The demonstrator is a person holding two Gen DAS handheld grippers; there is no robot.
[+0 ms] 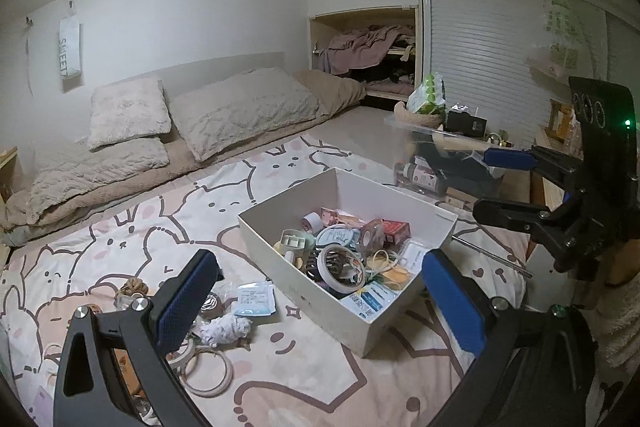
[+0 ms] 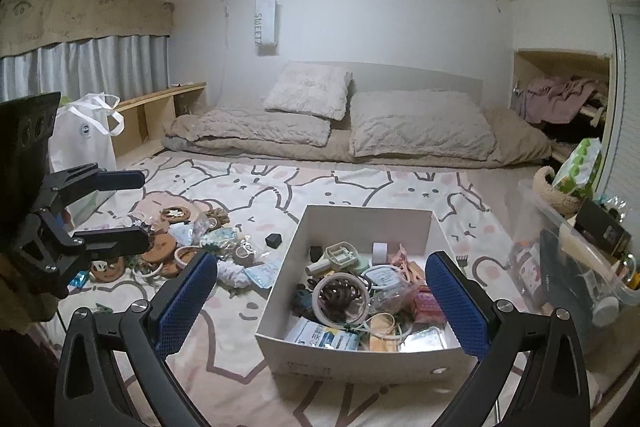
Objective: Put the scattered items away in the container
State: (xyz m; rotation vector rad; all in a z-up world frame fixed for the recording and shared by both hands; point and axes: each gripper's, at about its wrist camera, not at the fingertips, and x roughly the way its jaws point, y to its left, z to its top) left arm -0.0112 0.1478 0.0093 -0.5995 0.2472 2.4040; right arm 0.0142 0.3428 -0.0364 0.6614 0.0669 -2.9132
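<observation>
Two empty claws, a half-full box

Both the left claw [image 1: 316,295] and right claw [image 2: 320,299] are wide apart, holding nothing. The white box [image 2: 280,291] sits on the bed; the loose pile [image 2: 188,243] lies just left. Small things could slip out when grabbed.

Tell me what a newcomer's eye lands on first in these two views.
First, the white box in the middle of the bunny-print bedspread, already heaped with tape rolls and small packets. Next, the pile of scattered items left of the box, still on the spread. Both grippers, left and right, are open and empty, one to each side of the box.
</observation>
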